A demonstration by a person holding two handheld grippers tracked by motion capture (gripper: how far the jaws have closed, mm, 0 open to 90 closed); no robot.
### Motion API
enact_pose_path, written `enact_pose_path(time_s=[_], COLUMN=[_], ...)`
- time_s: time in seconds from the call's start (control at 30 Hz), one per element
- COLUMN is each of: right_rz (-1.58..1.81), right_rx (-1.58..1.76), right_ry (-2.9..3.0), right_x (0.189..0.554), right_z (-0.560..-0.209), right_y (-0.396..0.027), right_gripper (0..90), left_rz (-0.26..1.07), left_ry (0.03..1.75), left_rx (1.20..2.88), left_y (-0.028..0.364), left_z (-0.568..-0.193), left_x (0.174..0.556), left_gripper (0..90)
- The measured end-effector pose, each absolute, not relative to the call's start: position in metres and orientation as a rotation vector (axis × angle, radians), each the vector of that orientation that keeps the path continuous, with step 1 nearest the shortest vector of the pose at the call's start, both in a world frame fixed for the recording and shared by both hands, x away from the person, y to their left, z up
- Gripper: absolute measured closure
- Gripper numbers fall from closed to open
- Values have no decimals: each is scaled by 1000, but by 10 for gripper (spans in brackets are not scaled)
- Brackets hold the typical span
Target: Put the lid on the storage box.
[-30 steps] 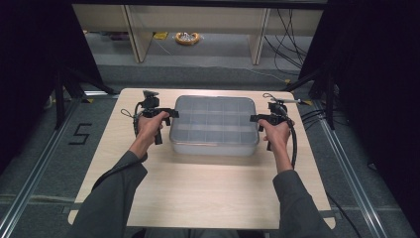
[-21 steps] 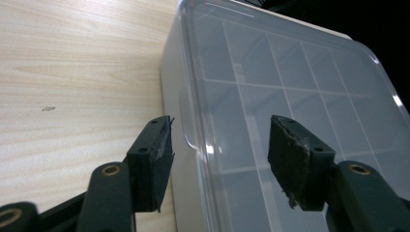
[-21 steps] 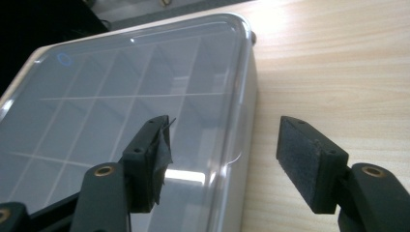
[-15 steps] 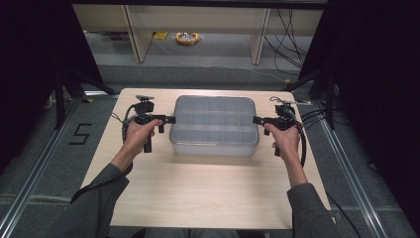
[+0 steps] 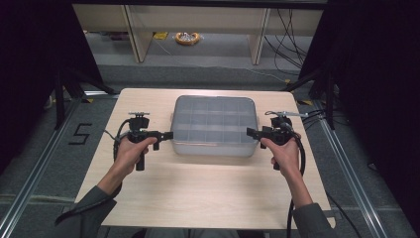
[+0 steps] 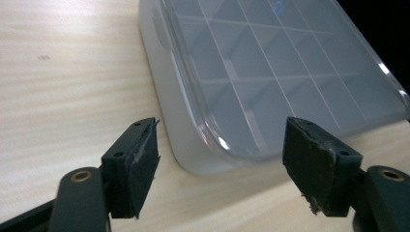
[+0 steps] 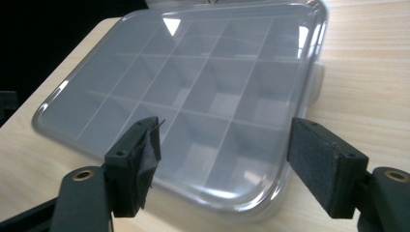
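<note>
Now the clear plastic box with a see-through lid and many little square compartments [image 5: 215, 125] sits flat in the middle of the pale wooden table [image 5: 208, 193], a bit toward the far side. Its lid is on, and the little rooms inside look empty as far as one can tell. The left gripper [image 5: 167, 135] is just beside the left end of the box, and the right gripper [image 5: 250, 132] is just beside the right end, each held in a hand and pointing inward at the box. Both pairs of jaws have just been opening, and they stand wide apart with nothing pinched between them. In the left gripper view the black pads [image 6: 140, 164] sit near the near-left corner of the box [image 6: 270, 82] but do not press on it. In the right gripper view the pads [image 7: 321, 166] frame the near corner of the box [image 7: 193, 96], and again they do not squeeze it. So it looks like the box has been put down and let go. That part seems done. What may be left is small: pull the two grippers away from the box, or take hold of it again if it must be moved or opened.
</note>
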State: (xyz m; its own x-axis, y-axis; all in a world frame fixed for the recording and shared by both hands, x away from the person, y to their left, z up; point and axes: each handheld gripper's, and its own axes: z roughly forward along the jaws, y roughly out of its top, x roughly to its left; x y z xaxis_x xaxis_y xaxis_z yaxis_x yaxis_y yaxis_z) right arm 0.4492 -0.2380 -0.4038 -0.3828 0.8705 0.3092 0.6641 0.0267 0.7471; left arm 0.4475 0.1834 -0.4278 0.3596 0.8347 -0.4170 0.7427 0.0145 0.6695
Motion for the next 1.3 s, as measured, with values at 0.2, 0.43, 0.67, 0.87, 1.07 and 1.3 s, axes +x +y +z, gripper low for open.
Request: enact_pose_path(time_s=[0.2, 0.43, 0.67, 0.87, 1.07, 1.3], right_rz=[1305, 1299, 1334, 1353, 1345, 1313], right_rx=[1525, 1488, 1384, 1329, 1390, 1401], right_ry=[2117, 2160, 2239, 2273, 2324, 2390], right_x=[422, 394, 370, 352, 336, 320], right_z=[-413, -426, -439, -452, -468, -483], right_y=[-230, -223, -215, -208, -200, -198], right_gripper=[267, 226, 185, 189, 199, 194], left_rz=[95, 114, 160, 172, 243, 292], left_ry=[1330, 1274, 1232, 1202, 1164, 1114], left_rx=[1780, 1802, 1858, 1928, 1978, 1973], left_y=[181, 181, 182, 181, 179, 179], left_z=[-441, -455, -469, -484, -488, -491], left_x=[415, 383, 356, 337, 319, 302], left_gripper=[239, 221, 215, 215, 215, 210])
